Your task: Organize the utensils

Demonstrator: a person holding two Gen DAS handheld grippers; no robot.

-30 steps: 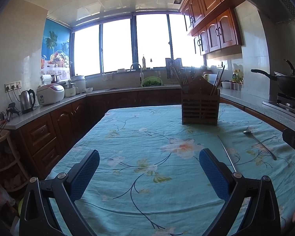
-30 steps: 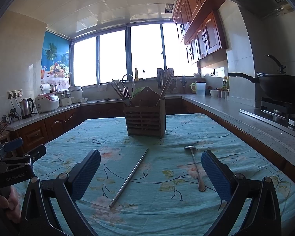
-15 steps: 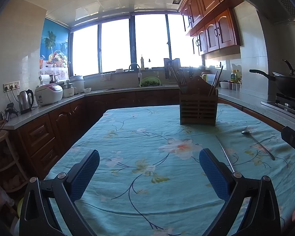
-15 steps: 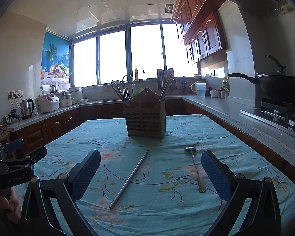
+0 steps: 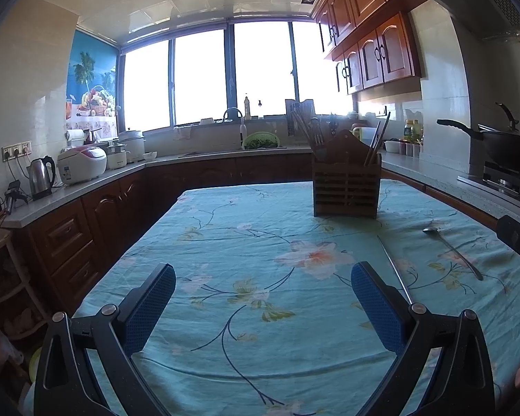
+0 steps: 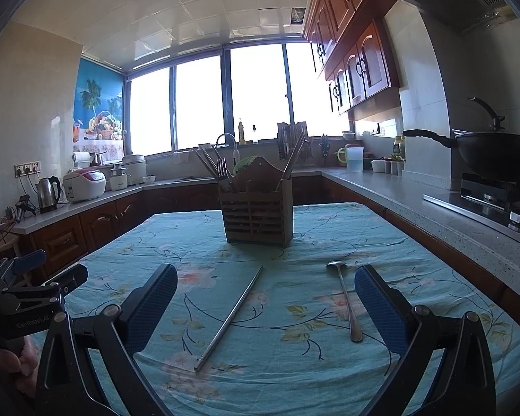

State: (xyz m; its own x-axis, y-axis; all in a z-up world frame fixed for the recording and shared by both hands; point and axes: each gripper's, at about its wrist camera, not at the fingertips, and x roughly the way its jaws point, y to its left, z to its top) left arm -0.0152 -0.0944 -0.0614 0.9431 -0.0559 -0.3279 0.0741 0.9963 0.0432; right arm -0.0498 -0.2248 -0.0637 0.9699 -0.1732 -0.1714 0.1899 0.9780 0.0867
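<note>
A wooden utensil holder [image 6: 256, 216] with forks and chopsticks in it stands on the floral tablecloth [image 6: 294, 364]; it also shows in the left wrist view [image 5: 345, 189]. A metal chopstick [image 6: 230, 317] and a metal spoon [image 6: 345, 298] lie loose in front of it. They show in the left wrist view too, chopstick [image 5: 393, 268] and spoon [image 5: 452, 251]. My right gripper [image 6: 265, 301] is open and empty, above the chopstick and spoon. My left gripper [image 5: 263, 301] is open and empty over bare cloth, left of the utensils.
Counters surround the table: a kettle [image 5: 41, 176] and rice cooker [image 5: 81, 168] on the left, a sink and tap [image 5: 234, 118] at the back, a wok on a stove [image 6: 495, 156] on the right. The left gripper's body shows in the right view [image 6: 34, 294].
The left gripper has drifted slightly left and forward; the holder sits a little more to the right in its view. The right gripper has barely moved. Both stay open.
</note>
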